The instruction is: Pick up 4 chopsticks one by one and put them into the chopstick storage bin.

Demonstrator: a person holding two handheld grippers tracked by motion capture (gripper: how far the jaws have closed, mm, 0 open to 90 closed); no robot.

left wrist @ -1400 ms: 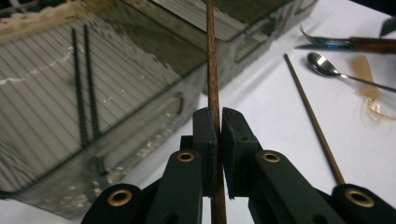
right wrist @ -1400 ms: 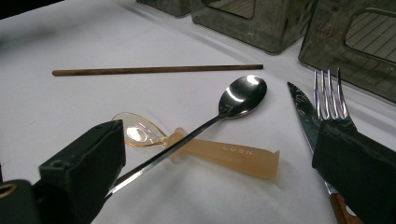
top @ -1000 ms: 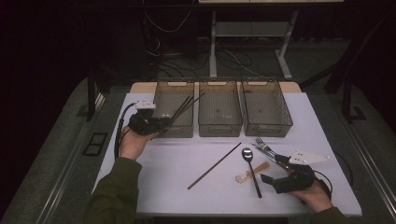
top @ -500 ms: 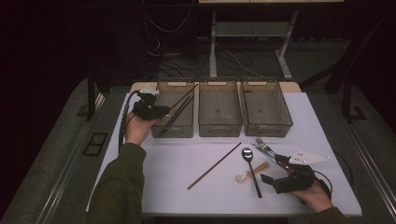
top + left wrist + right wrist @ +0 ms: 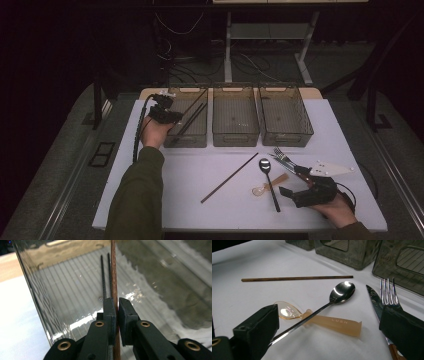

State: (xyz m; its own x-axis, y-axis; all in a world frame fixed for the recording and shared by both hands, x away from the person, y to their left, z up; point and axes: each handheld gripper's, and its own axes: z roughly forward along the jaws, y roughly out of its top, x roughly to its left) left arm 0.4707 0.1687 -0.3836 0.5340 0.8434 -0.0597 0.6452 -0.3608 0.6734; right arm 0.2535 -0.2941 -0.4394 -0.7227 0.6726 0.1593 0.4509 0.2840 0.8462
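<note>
Chopsticks (image 5: 196,111) already lie in the ten-o'clock bin (image 5: 188,141); left hand-held gripper (image 5: 116,312) clenches another chopstick (image 5: 114,272) there; right hand-held gripper (image 5: 329,337) gapes empty over spoon (image 5: 342,293), fork (image 5: 388,293).

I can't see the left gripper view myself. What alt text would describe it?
Two black tongs pinch a thin reddish-brown wooden chopstick, which runs straight up the picture. Behind it is a clear smoky plastic bin with a ribbed floor, where two thin black chopsticks already lie side by side. The white tabletop shows at the left.
</note>
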